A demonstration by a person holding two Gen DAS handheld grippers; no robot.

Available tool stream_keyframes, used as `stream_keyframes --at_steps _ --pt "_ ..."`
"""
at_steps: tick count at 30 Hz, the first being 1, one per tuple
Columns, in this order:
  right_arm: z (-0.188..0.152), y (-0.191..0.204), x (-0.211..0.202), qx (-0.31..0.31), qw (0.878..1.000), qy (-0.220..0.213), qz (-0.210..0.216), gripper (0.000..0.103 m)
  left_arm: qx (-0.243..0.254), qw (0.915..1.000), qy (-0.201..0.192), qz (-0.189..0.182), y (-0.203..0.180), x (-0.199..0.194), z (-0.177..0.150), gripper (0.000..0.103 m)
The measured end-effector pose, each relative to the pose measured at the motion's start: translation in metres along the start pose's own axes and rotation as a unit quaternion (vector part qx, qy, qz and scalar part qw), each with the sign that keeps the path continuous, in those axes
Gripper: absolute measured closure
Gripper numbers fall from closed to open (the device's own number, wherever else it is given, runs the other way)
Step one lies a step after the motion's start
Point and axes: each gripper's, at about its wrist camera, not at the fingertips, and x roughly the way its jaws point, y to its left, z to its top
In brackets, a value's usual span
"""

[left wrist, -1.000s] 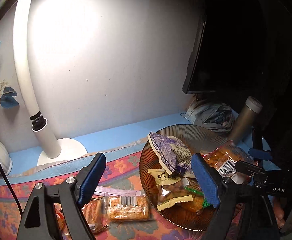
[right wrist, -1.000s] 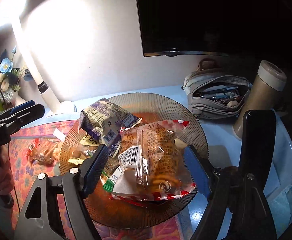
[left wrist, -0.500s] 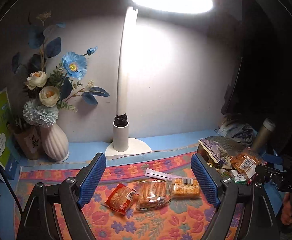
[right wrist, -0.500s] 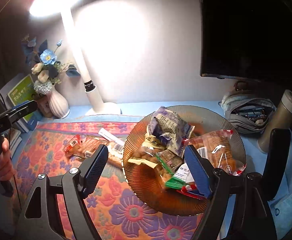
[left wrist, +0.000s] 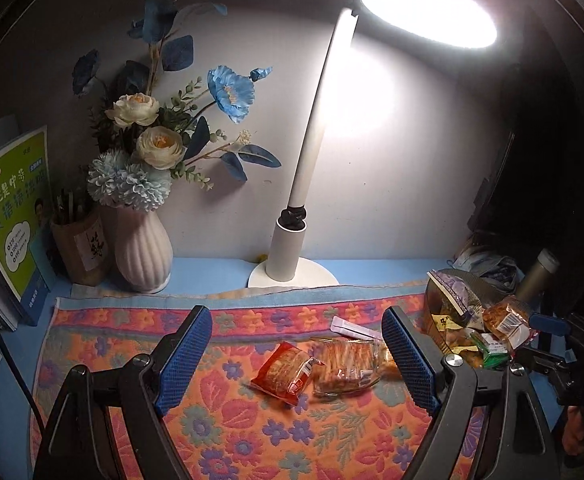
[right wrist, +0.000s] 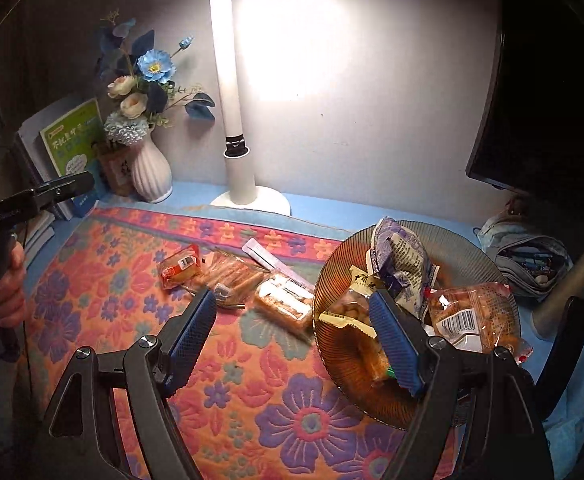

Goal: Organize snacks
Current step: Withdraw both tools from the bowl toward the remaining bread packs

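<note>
At the counter's (right wrist: pixel 332 206) back left corner a green book (right wrist: pixel 76 136) leans beside a ribbed white vase (left wrist: pixel 143 252) of blue and cream flowers. A white lamp (right wrist: pixel 237 168) stands at the back edge, mid-counter. A floral cloth (left wrist: pixel 227 412) covers the counter's front. The left tongs (left wrist: pixel 296 360) hang spread over the cloth, nothing between the pads. On the cloth lie a red snack packet (left wrist: pixel 287 372), a clear packet of biscuit sticks (left wrist: pixel 348 364), a pale sachet (right wrist: pixel 269 260) and a crumbly bar (right wrist: pixel 285 304) that touches the plate. The right tongs (right wrist: pixel 296 340) are spread too, empty, straddling the rim of the ribbed brown plate (right wrist: pixel 464 248) near the right edge, piled with snack packets (right wrist: pixel 402 264). Behind it sit a pencil pouch (right wrist: pixel 532 260) and a flask (right wrist: pixel 572 280).
</note>
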Motion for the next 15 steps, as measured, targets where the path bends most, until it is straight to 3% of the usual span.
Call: stream_keyframes --at_steps 8,11,15 --pt "-0.010 0.039 0.052 0.043 0.994 0.064 0.073 0.024 0.024 0.9978 0.048 0.040 0.013 0.054 -0.038 0.018" --pt "-0.019 0.054 0.084 0.054 0.992 0.084 0.073 0.024 0.037 0.9951 0.064 0.065 0.016 0.077 -0.060 0.018" --pt "-0.025 0.059 0.121 0.074 0.990 0.099 0.066 0.025 0.046 0.9924 0.093 0.066 0.017 0.106 -0.080 0.018"
